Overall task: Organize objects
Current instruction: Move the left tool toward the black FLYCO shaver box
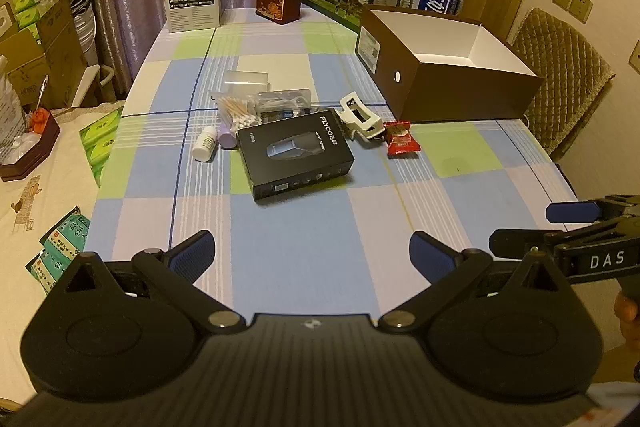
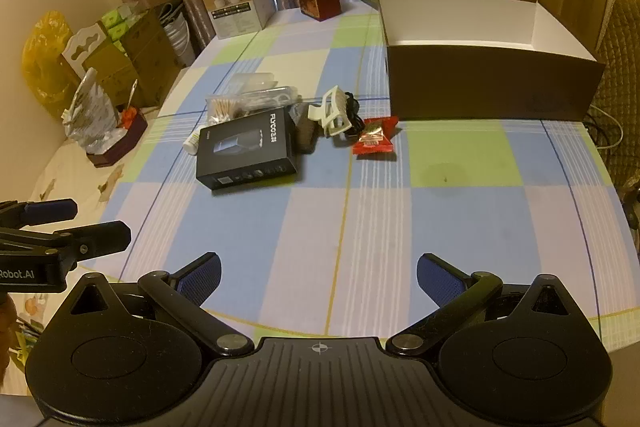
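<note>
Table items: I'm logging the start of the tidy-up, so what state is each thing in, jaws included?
Brown box: open, no lid, nothing visible inside.
Black box: closed, lying flat.
White bottle: capped, on its side.
Hair clip: lying on the cloth.
Red packet: sealed, lying flat.
Swab bag: lying flat.
Left gripper: jaws open, holding nothing.
Right gripper: jaws open, holding nothing.

On the table [image 1: 280, 227] you have a cluster of small things near the middle: the flat box [image 1: 295, 153] in front, the cotton swabs [image 1: 236, 113] behind it, the small bottle [image 1: 205, 143] at its left, the clip [image 1: 359, 115] and snack packet [image 1: 402, 139] at its right. The open box [image 1: 448, 67] stands toward the right edge. Four cartons stand along the far edge.
</note>
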`<move>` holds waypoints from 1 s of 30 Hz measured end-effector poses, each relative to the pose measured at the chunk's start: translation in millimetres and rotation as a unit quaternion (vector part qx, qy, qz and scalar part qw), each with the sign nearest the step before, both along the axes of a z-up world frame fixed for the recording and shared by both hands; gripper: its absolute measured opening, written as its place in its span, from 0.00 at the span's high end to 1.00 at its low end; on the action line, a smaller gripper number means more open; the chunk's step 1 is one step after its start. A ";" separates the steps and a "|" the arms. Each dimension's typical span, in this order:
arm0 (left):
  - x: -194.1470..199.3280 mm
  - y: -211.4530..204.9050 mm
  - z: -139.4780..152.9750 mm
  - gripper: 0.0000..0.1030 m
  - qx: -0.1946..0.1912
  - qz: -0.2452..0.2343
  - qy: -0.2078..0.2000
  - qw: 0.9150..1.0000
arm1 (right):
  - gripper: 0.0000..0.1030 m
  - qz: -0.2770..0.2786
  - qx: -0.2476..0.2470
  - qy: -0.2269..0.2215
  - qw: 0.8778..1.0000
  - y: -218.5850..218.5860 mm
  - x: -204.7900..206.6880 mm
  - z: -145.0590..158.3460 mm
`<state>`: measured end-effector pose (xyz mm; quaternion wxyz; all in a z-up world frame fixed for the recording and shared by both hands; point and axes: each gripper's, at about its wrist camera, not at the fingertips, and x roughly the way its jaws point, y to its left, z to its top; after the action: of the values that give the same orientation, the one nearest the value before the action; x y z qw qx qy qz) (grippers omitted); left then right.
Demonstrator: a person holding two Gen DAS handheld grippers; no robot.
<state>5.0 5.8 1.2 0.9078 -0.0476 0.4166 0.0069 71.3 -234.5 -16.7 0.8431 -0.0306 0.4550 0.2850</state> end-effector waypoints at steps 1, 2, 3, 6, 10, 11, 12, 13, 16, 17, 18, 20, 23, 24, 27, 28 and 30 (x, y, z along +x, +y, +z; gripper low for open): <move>1.0 0.7 0.0 0.01 0.000 0.001 0.000 1.000 | 0.02 0.001 0.000 0.001 1.000 0.5 0.8 -0.2; 2.1 1.3 0.2 0.01 0.000 0.001 0.000 1.000 | 0.02 0.001 0.000 0.001 1.000 1.4 1.3 -0.5; 2.9 1.5 0.0 0.01 0.000 0.002 0.000 1.000 | 0.02 0.002 -0.001 0.001 1.000 2.1 2.1 -0.6; 6.3 3.1 0.2 0.01 -0.001 0.004 0.001 1.000 | 0.02 0.005 -0.001 0.002 1.000 3.6 3.6 -0.1; 8.4 3.6 0.1 0.01 -0.001 0.004 0.002 1.000 | 0.02 0.006 -0.003 0.003 1.000 5.0 6.9 -0.7; 8.4 3.6 0.1 0.01 -0.002 0.004 0.002 1.000 | 0.02 0.006 -0.004 0.003 1.000 4.9 7.8 -0.8; 10.0 3.9 0.3 0.01 -0.002 0.004 0.002 1.000 | 0.02 0.007 -0.004 0.004 1.000 5.2 8.7 -1.1; 11.9 4.3 0.4 0.01 -0.002 0.004 0.003 1.000 | 0.02 0.007 -0.005 0.004 1.000 5.6 9.5 -1.2; 16.2 5.1 0.9 0.01 -0.003 0.004 0.004 1.000 | 0.02 0.008 -0.006 0.005 1.000 6.7 12.8 -0.9; 15.9 5.2 0.8 0.01 -0.003 0.004 0.004 1.000 | 0.02 0.009 -0.006 0.005 1.000 7.0 14.0 -1.0; 15.9 5.1 0.7 0.01 -0.003 0.004 0.004 1.000 | 0.02 0.009 -0.007 0.006 1.000 7.5 15.3 -1.0; 17.7 5.5 0.8 0.01 -0.004 0.005 0.004 1.000 | 0.02 0.009 -0.008 0.006 1.000 8.5 17.1 -1.1; 23.3 6.4 1.2 0.01 -0.005 0.006 0.006 1.000 | 0.02 0.011 -0.009 0.007 1.000 9.1 20.9 -1.3; 24.9 6.7 1.1 0.01 -0.005 0.006 0.006 1.000 | 0.02 0.011 -0.009 0.007 1.000 9.4 22.2 -1.3; 29.5 8.1 0.1 0.01 -0.006 0.008 0.007 1.000 | 0.02 0.012 -0.010 0.008 1.000 11.1 25.7 -1.8; 30.4 8.5 -0.2 0.01 -0.006 0.008 0.007 1.000 | 0.02 0.013 -0.010 0.008 1.000 11.4 26.6 -1.9; 32.3 9.6 -0.4 0.01 -0.007 0.009 0.007 1.000 | 0.02 0.014 -0.010 0.008 1.000 12.3 29.2 -1.9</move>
<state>37.3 15.4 0.8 0.9045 -0.0576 0.4225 0.0130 100.6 -222.1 -18.5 0.8349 -0.0434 0.4644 0.2922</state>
